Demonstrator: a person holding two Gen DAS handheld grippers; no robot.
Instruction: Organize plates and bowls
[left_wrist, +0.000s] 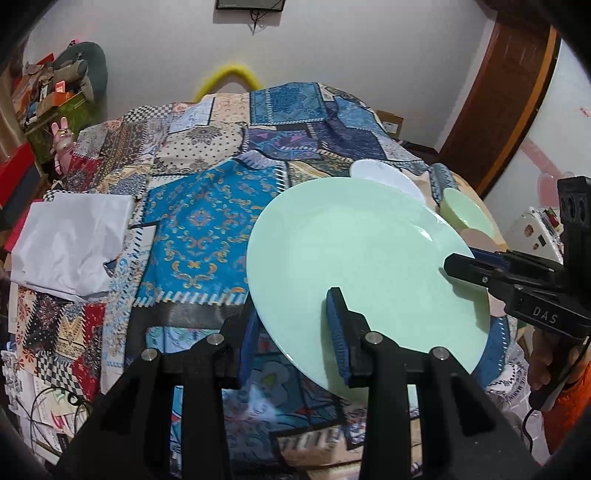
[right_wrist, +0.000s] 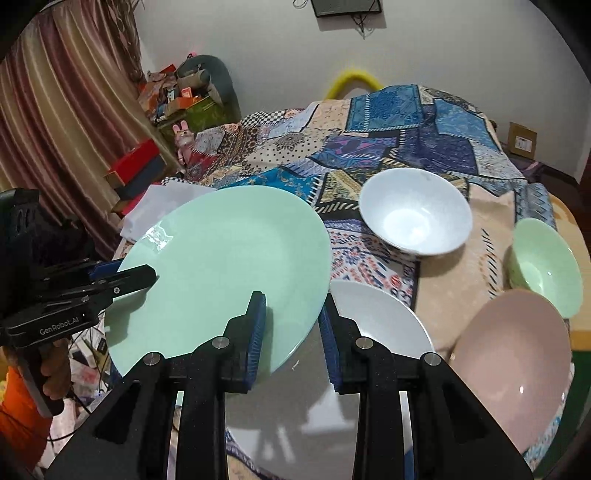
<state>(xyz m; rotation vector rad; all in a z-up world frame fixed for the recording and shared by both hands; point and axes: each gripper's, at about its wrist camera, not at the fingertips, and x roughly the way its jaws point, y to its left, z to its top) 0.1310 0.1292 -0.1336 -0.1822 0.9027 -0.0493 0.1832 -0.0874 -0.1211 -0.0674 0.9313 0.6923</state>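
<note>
Gripping green plate (left_wrist: 354, 258) rim, left tool (left_wrist: 295, 332) near edge, right tool (right_wrist: 291, 328) opposite

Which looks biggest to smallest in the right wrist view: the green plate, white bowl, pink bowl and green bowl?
1. green plate, lifted near the camera
2. pink bowl, also near, so its rank is unsure
3. white bowl
4. green bowl, partly hidden by the pink bowl

- Patchwork cloth (left_wrist: 207, 221) spread over the table.
- White paper (left_wrist: 70, 243) at its left edge.
- Pink rabbit toy (right_wrist: 183, 138) beyond.
- Curtain (right_wrist: 55, 129) at left.
</note>
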